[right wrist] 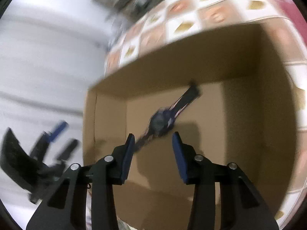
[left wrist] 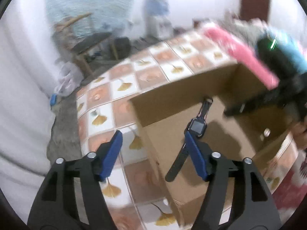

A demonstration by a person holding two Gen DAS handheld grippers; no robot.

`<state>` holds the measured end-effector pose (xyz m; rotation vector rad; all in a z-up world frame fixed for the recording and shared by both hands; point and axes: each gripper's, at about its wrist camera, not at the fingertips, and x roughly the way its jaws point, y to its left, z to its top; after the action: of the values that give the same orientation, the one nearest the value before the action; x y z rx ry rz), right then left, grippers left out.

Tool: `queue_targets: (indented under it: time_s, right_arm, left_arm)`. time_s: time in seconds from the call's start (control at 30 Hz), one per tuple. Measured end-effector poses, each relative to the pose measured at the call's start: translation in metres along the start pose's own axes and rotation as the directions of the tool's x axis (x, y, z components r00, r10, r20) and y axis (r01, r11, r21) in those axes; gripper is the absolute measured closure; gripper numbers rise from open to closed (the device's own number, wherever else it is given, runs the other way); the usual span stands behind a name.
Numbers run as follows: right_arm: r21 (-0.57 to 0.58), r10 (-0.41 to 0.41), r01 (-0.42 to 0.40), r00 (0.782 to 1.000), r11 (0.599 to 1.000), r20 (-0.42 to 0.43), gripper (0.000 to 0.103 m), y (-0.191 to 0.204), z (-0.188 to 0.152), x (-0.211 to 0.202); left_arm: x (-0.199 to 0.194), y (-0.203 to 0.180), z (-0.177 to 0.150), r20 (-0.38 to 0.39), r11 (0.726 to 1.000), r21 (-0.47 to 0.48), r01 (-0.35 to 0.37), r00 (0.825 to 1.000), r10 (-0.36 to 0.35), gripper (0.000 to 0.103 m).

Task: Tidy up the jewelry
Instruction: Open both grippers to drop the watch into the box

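Observation:
A dark wristwatch (left wrist: 195, 127) with a square face lies flat on the floor of an open cardboard box (left wrist: 153, 105). My left gripper (left wrist: 152, 136) hangs open above the box's left wall, and its right finger covers part of the strap. In the right wrist view the watch (right wrist: 161, 123) is blurred. It lies just beyond my open right gripper (right wrist: 153, 136), which hovers over the box (right wrist: 191, 61) with nothing pressed between its pads. A small pale round thing (left wrist: 266, 132) sits near the box's right wall.
The box stands on a table with a tile-patterned cloth (left wrist: 122, 72), whose edge drops to the floor at the left. A pink sleeve (left wrist: 243, 53) reaches in above the box's far corner. A chair (left wrist: 90, 44) and a water dispenser (left wrist: 157, 19) stand beyond.

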<state>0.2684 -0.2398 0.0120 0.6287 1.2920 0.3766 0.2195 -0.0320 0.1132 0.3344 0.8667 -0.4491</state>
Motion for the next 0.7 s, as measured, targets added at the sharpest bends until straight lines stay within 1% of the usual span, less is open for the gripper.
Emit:
queue_targets:
  time_s: [0.03,0.07,0.1,0.17,0.23,0.27,0.33,0.37,0.43,0.5,0.6,0.63,0.7]
  right_arm:
    - [-0.003,0.004,-0.004,0.999,1.0,-0.037,0.062,0.003,0.002,0.009]
    - [0.015,0.025,-0.023,0.996,1.0,-0.091,0.062,0.006,0.003,0.021]
    - [0.034,0.042,-0.038,0.991,0.999,-0.123,0.062,0.007,0.004,0.028]
    - [0.083,0.077,-0.062,0.978,0.995,-0.196,0.062,0.01,0.012,0.047]
    - [0.12,0.076,-0.05,0.971,0.992,-0.227,0.062,0.01,0.021,0.061]
    - [0.157,0.089,-0.051,0.966,0.986,-0.245,0.062,0.008,0.025,0.07]
    - [0.21,0.101,-0.046,0.96,0.977,-0.261,0.06,0.004,0.031,0.082]
    - [0.238,0.107,-0.046,0.962,0.97,-0.252,0.059,0.001,0.034,0.086]
    - [0.316,0.137,-0.067,0.969,0.946,-0.207,0.056,-0.009,0.037,0.091]
    - [0.377,0.175,-0.111,0.975,0.919,-0.139,0.054,-0.019,0.039,0.09]
    - [0.456,0.248,-0.197,0.967,0.868,-0.055,0.054,-0.032,0.041,0.088]
    - [0.478,0.264,-0.226,0.964,0.849,-0.013,0.054,-0.036,0.041,0.086]
    - [0.491,0.275,-0.258,0.961,0.832,0.038,0.054,-0.04,0.041,0.084]
  left_arm:
    - [-0.011,0.004,-0.01,0.031,0.999,-0.032,-0.013,0.999,0.014,0.03]
    - [-0.018,0.006,-0.016,0.051,0.999,-0.047,-0.022,0.998,0.024,0.028]
    - [-0.027,0.006,-0.031,0.081,0.997,-0.072,-0.039,0.996,0.045,0.026]
    - [-0.038,0.01,-0.056,0.108,0.992,-0.115,-0.055,0.992,0.067,0.021]
    - [-0.041,0.011,-0.078,0.131,0.985,-0.156,-0.068,0.987,0.089,0.019]
    - [-0.043,0.014,-0.089,0.137,0.981,-0.183,-0.071,0.986,0.097,0.019]
    - [-0.042,0.019,-0.107,0.132,0.97,-0.234,-0.06,0.987,0.093,0.019]
    - [-0.04,0.023,-0.118,0.123,0.963,-0.265,-0.049,0.989,0.084,0.019]
    - [-0.037,0.031,-0.137,0.097,0.948,-0.316,-0.035,0.993,0.069,0.019]
    - [-0.032,0.038,-0.154,0.074,0.935,-0.353,-0.029,0.996,0.059,0.019]
    - [-0.027,0.046,-0.179,0.039,0.922,-0.386,-0.043,0.997,0.063,0.019]
    - [-0.024,0.049,-0.185,0.024,0.917,-0.396,-0.045,0.998,0.06,0.019]
    - [-0.021,0.053,-0.198,0.006,0.908,-0.418,-0.041,0.999,0.048,0.019]
